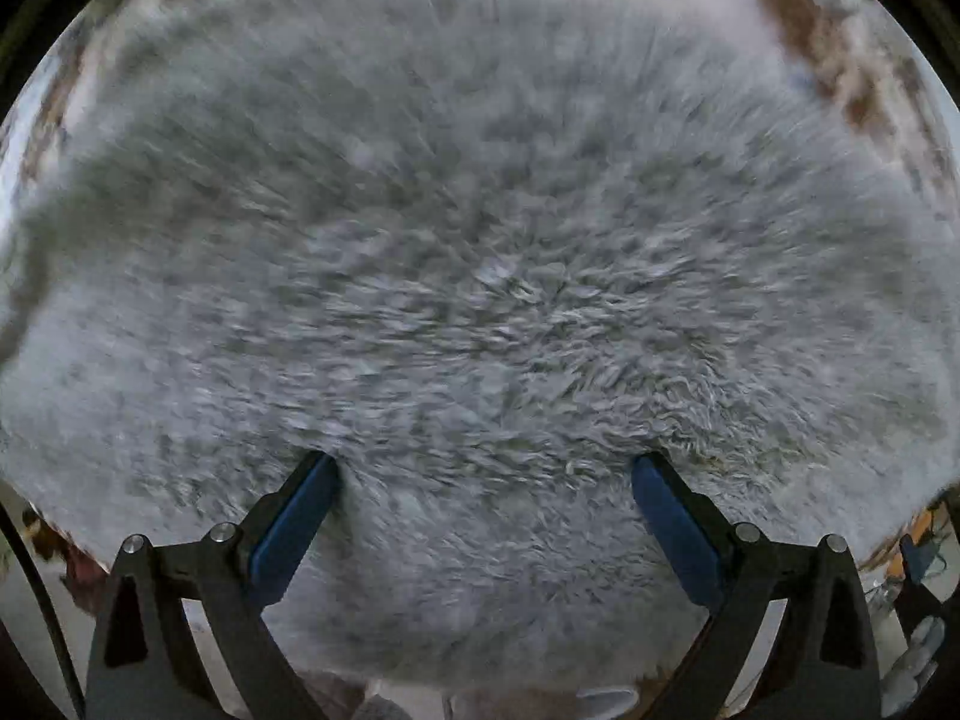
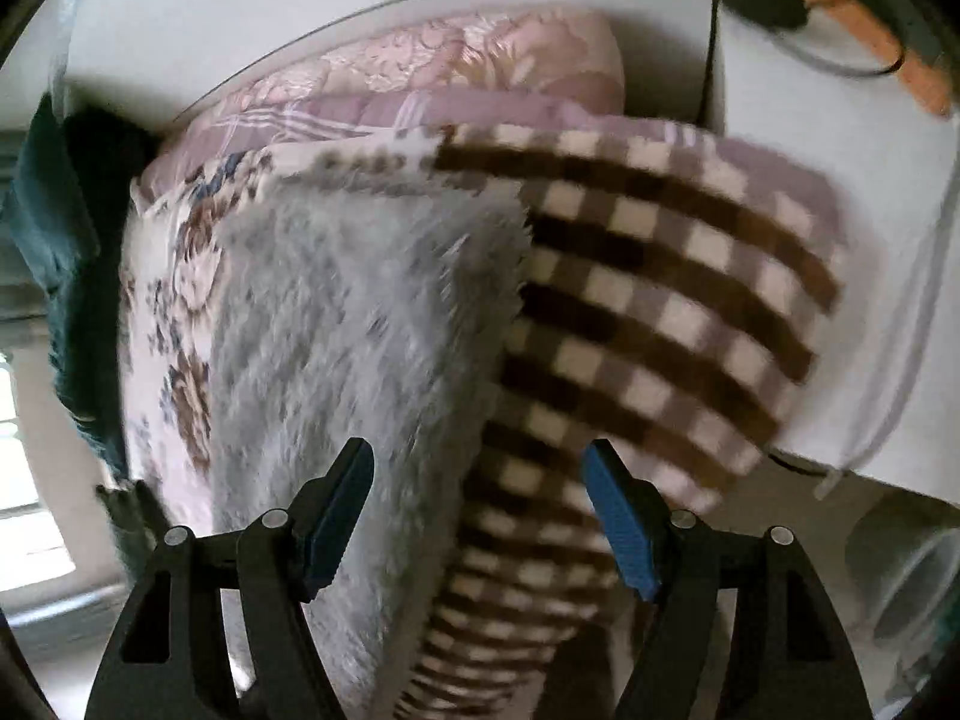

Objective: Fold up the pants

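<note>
Fluffy grey fleece pants fill almost the whole left wrist view, close up and blurred. My left gripper is open, its blue-padded fingers spread wide just over the fleece, holding nothing. In the right wrist view the same grey pants lie on a bed, beside a brown-and-white checked blanket. My right gripper is open and empty above the edge where the pants meet the checked blanket.
The bed has a floral sheet and a pink folded quilt at its far end. A dark green cloth hangs at the left. A white surface with cables is at the right. Floor shows below.
</note>
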`<state>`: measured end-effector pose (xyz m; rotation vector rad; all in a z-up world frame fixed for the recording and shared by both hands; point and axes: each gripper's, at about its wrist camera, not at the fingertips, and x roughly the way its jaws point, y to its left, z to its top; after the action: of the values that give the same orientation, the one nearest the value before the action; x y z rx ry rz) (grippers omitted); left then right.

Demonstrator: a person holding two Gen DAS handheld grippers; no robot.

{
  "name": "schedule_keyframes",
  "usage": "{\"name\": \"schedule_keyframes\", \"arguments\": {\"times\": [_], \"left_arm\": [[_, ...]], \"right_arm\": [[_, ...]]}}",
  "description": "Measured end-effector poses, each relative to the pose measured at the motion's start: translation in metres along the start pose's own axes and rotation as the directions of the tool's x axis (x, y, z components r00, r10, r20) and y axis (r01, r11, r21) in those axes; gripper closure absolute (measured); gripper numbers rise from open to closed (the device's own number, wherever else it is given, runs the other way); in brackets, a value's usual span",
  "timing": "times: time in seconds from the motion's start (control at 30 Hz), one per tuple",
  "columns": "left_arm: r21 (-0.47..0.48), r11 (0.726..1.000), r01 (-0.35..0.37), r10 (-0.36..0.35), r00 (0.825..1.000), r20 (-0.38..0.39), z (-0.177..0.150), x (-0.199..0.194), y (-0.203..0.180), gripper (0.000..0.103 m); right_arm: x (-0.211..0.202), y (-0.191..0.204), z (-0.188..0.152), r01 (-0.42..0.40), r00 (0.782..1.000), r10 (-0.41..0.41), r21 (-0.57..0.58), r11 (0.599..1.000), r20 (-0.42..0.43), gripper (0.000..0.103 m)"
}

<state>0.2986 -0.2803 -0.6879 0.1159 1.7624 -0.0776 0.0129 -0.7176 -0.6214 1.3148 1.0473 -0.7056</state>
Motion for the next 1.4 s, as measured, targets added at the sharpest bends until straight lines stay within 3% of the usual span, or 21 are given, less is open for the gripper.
{"name": "schedule_keyframes", "arguments": {"times": [0.17,0.37,0.47,0.63,0.83,0.93,1.0,1.2,1.3,1.4], "left_arm": [[-0.076,0.997,0.013,-0.014,1.0,-0.019,0.019,0.019,0.006,0.0],[-0.102,0.991,-0.085,0.073,0.99,-0.117,0.045,0.024,-0.003,0.0],[-0.097,0.989,-0.109,0.098,0.989,-0.112,0.048,0.022,-0.01,0.0],[-0.088,0.992,-0.095,0.087,0.992,-0.089,0.033,0.022,-0.009,0.0],[-0.088,0.987,-0.134,0.126,0.988,-0.091,0.013,0.008,-0.007,0.0],[-0.032,0.989,-0.145,0.145,0.989,0.004,0.003,-0.021,-0.037,0.0],[0.008,0.993,-0.118,0.117,0.992,0.041,-0.002,-0.033,-0.058,0.0],[0.13,0.985,-0.116,0.104,0.99,0.096,-0.01,-0.041,-0.121,0.0],[0.149,0.984,-0.094,0.08,0.992,0.097,-0.011,-0.043,-0.141,0.0],[0.156,0.983,-0.1,0.082,0.99,0.115,-0.013,-0.047,-0.154,0.0]], "right_arm": [[0.037,-0.015,0.022,-0.053,0.997,0.054,0.016,0.998,-0.054,0.028],[0.056,-0.02,0.032,-0.133,0.991,0.133,0.044,0.99,-0.015,0.027],[0.05,-0.02,0.032,-0.189,0.982,0.189,0.041,0.981,0.018,0.027],[0.042,-0.013,0.032,-0.217,0.975,0.218,-0.017,0.976,0.043,0.027],[0.071,0.01,0.018,-0.23,0.972,0.224,-0.104,0.968,-0.065,0.026],[0.06,0.011,0.028,-0.335,0.942,0.335,-0.08,0.939,-0.017,0.027],[0.058,0.006,0.038,-0.384,0.923,0.385,-0.044,0.922,0.017,0.027],[0.073,0.014,0.049,-0.413,0.91,0.414,-0.036,0.91,0.023,0.029],[0.058,0.026,0.048,-0.509,0.858,0.512,-0.081,0.857,0.023,0.033],[0.066,0.04,0.053,-0.472,0.878,0.478,-0.136,0.871,0.014,0.033]]}}
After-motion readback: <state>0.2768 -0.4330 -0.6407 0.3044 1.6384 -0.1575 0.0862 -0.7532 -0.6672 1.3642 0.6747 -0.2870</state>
